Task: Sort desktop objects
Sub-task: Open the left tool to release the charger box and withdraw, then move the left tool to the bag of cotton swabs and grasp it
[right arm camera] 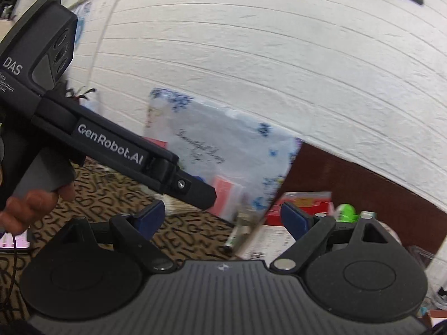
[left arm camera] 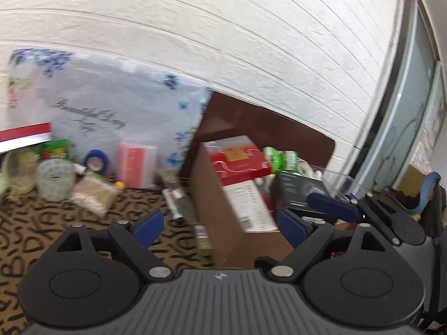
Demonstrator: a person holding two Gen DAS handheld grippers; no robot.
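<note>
My left gripper point(left arm camera: 220, 226) is open and empty, held above the patterned tablecloth point(left arm camera: 42, 223) in front of a brown cardboard box point(left arm camera: 220, 223). The box holds a red box point(left arm camera: 237, 159), a white labelled pack point(left arm camera: 248, 203), a black box point(left arm camera: 296, 189) and a green-capped bottle point(left arm camera: 279, 159). My right gripper point(right arm camera: 223, 220) is open and empty; it also shows at the right of the left wrist view point(left arm camera: 335, 206). Markers point(left arm camera: 176, 198) lie beside the box. A blue tape roll point(left arm camera: 96, 162), a pink pack point(left arm camera: 135, 167) and a patterned cup point(left arm camera: 54, 178) stand at the back left.
A floral plastic bag point(left arm camera: 111, 106) leans on the white wall. A red-and-white book point(left arm camera: 25, 136) and a glass jar point(left arm camera: 19, 173) are at the far left. The left gripper's body point(right arm camera: 111, 145) crosses the right wrist view. A phone point(right arm camera: 14, 241) lies at the left edge.
</note>
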